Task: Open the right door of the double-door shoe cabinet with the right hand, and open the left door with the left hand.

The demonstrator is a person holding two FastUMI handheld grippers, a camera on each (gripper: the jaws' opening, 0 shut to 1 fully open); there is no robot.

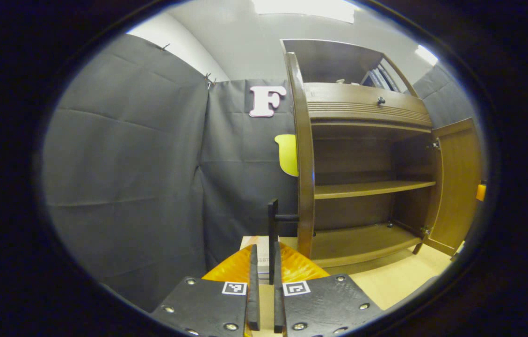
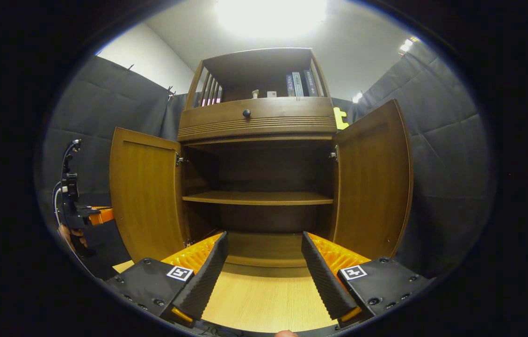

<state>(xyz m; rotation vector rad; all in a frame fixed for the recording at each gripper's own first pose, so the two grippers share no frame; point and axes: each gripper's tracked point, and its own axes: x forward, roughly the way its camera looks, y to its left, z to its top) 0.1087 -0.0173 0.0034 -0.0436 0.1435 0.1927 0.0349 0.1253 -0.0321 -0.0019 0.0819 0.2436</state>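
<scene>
Both doors of the shoe cabinet (image 2: 256,178) stand open. In the left gripper view, your left gripper (image 1: 264,281) holds its fingers nearly together around the upright black handle (image 1: 272,234) of the left door (image 1: 305,154), seen edge-on at frame centre; whether both pads press it you cannot tell. In the right gripper view, your right gripper (image 2: 261,276) sits spread and empty at the bottom, the right door (image 2: 371,182) up and to its right. The left hand is nearer its door.

Staged recording booth w/ home furniture: black cloth walls (image 1: 128,154), wooden shoe cabinet (image 2: 256,121), books (image 2: 297,84) on top shelf.
</scene>
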